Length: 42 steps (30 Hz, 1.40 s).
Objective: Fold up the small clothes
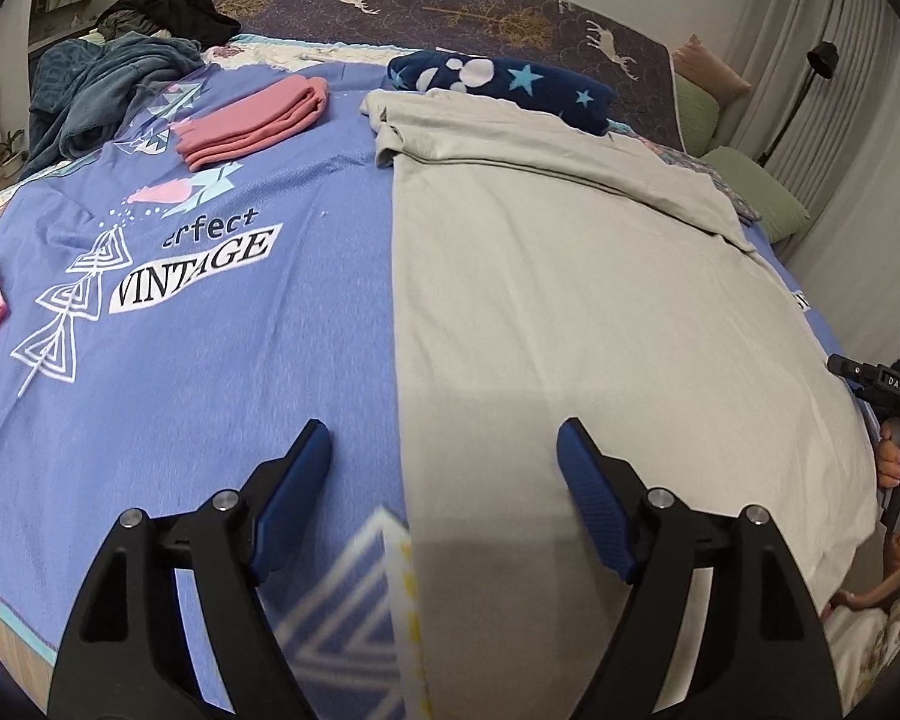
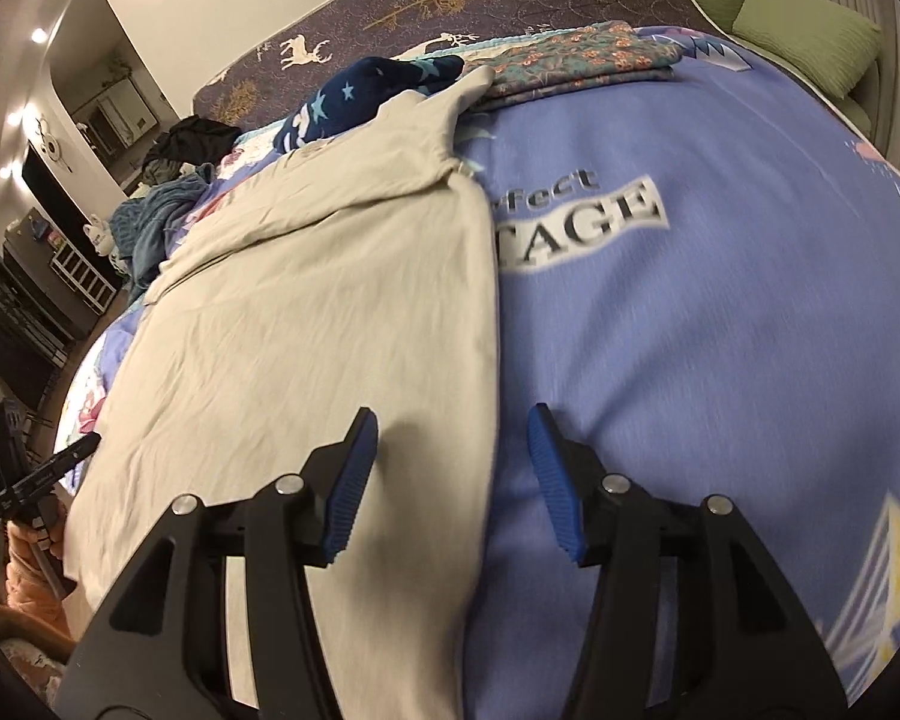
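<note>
Over the near hem of the grey T-shirt (image 1: 570,276), left gripper (image 1: 444,450) and right gripper (image 2: 453,438) hover released, each straddling a side edge for pinching.

I am seeing the grey garment (image 1: 570,276) showing as thin matt cloth, smooth with faint creases. The blue bedspread (image 1: 240,390) under it is looking like soft matt fabric with flat printed lettering. The left gripper (image 1: 444,450) is showing matt black plastic arms, bright metal pivot pins and blue ribbed pads (image 1: 594,498); the right gripper (image 2: 453,438) is looking the same. At far left, the folded pink cloth (image 1: 252,120) is appearing thick and matt. The star-printed navy blanket (image 1: 510,87) is looking fleecy.
</note>
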### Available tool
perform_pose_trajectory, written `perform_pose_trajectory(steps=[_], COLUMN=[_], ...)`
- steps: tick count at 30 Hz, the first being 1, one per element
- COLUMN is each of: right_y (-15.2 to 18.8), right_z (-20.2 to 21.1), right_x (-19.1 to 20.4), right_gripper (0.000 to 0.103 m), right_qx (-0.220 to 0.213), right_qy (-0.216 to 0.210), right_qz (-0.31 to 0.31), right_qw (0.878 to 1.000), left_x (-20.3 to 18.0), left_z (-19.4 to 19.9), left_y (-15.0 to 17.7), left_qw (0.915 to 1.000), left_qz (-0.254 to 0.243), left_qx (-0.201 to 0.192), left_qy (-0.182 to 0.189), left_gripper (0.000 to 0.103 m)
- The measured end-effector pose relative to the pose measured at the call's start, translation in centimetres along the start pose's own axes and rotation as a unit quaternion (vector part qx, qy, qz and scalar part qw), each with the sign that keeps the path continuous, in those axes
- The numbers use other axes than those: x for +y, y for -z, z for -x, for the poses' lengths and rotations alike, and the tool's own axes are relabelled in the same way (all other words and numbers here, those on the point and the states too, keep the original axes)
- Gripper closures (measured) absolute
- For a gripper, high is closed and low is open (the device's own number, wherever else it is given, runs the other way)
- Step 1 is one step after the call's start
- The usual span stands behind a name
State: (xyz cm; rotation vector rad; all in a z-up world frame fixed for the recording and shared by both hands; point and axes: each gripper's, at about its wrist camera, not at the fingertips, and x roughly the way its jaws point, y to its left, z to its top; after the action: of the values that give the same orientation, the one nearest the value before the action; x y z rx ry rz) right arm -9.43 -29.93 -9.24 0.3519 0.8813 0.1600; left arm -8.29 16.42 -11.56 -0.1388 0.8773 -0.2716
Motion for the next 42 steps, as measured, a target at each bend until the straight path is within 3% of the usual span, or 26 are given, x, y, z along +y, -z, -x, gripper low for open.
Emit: perform_pose_trajectory(steps=[13,21,22,23,24,25,28,33,42], right_y=[6.6,9.3,9.3,9.3,9.3,9.2,8.8,6.5,3.1], right_z=[5.9,7.8,7.8,7.8,7.7,7.6,8.1,12.4,14.2], right_x=[-0.4,-0.1,-0.1,-0.1,-0.2,-0.4,-1.2,-1.7,-0.8], right_gripper=[0.05,0.048,0.048,0.049,0.063,0.095,0.1,0.101,0.101], right_qx=[-0.002,0.018,0.02,0.021,0.024,0.027,0.001,-0.093,-0.134], right_qy=[-0.028,-0.082,-0.087,-0.094,-0.109,-0.132,-0.182,-0.261,-0.276], right_qz=[-0.018,-0.012,-0.014,-0.018,-0.026,-0.038,-0.076,-0.089,-0.071], right_qw=[0.999,0.996,0.996,0.995,0.993,0.99,0.98,0.957,0.949], left_x=[0.1,0.7,0.7,0.6,0.8,1.1,1.7,0.2,-1.2], left_z=[4.6,5.4,5.4,5.6,5.7,5.8,6.7,11.5,13.1], left_y=[5.4,6.6,6.6,6.5,6.5,6.3,5.2,2.3,-1.0], left_qw=[0.9983,0.996,0.9955,0.9948,0.9936,0.9911,0.9841,0.9723,0.965], left_qz=[-0.003,0.021,0.024,0.024,0.029,0.043,0.09,0.083,0.07], left_qx=[-0.01,-0.013,-0.017,-0.024,-0.028,-0.028,-0.047,-0.134,-0.173], left_qy=[0.056,0.085,0.09,0.096,0.106,0.123,0.146,0.172,0.184], left_gripper=[0.024,0.025,0.035,0.056,0.071,0.101,0.1,0.101,0.1])
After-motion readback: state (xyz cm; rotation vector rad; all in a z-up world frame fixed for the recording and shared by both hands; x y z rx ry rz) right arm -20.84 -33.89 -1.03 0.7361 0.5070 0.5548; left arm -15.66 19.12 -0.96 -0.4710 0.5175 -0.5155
